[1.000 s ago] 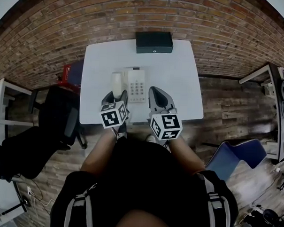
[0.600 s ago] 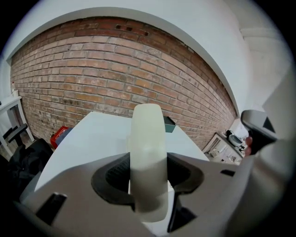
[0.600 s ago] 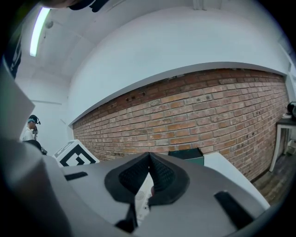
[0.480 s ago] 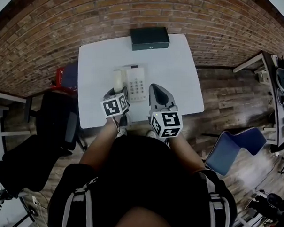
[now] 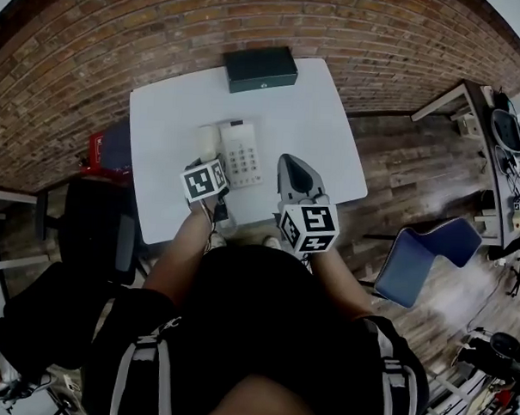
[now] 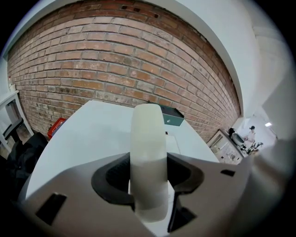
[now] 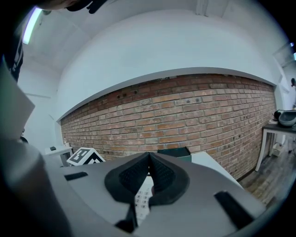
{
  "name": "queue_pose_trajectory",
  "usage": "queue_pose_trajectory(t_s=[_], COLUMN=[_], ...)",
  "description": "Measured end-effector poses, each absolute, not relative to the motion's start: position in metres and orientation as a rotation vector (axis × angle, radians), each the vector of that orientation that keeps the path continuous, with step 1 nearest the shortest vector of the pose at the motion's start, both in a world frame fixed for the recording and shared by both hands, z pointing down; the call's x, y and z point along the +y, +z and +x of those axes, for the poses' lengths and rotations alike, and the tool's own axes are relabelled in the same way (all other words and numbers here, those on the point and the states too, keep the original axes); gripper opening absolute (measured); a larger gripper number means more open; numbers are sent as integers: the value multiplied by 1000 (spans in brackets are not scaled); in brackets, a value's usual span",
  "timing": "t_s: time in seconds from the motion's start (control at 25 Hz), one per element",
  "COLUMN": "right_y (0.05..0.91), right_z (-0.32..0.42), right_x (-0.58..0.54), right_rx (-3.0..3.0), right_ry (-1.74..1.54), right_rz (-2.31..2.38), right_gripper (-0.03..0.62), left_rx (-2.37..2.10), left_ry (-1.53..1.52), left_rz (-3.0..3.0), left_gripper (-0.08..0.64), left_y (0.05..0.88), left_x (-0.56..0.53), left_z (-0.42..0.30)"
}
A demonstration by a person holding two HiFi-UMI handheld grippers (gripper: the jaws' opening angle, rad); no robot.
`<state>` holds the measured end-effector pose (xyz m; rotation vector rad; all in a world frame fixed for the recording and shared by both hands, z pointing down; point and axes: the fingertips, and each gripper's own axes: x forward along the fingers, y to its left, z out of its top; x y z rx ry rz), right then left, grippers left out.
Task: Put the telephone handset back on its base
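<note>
Hanging pinched between the jaws of the left gripper (image 5: 207, 163), the handset (image 6: 148, 152) is raised off the table (image 5: 164, 129), close along the left side of the base (image 5: 243, 156). From where I stand it looks carried but not yet seated. Lowering it into the cradle and letting go remain. The right gripper (image 7: 149, 159) hovers nearby, jaws pressed together on nothing.

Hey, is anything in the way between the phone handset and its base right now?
Nothing visible. The left gripper holds the handset close by the base, on its left, with no object between them. The right gripper, shut and empty, is off to its right.
</note>
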<state>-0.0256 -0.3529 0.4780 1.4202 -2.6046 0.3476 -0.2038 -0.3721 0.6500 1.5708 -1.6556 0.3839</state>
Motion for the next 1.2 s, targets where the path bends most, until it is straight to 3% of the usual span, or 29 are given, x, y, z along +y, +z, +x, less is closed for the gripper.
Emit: queue_pose_trajectory(t_s=[1.2], right_y=[490], right_z=[5], right_x=[-351], right_rx=[-2490], right_ry=[392], right_rz=[1542], right_gripper=[-6], left_rx=[-1682], left_ry=[576], left_rz=[1402], left_gripper=[209], left_y=[703], left_x=[-393], left_z=[-201])
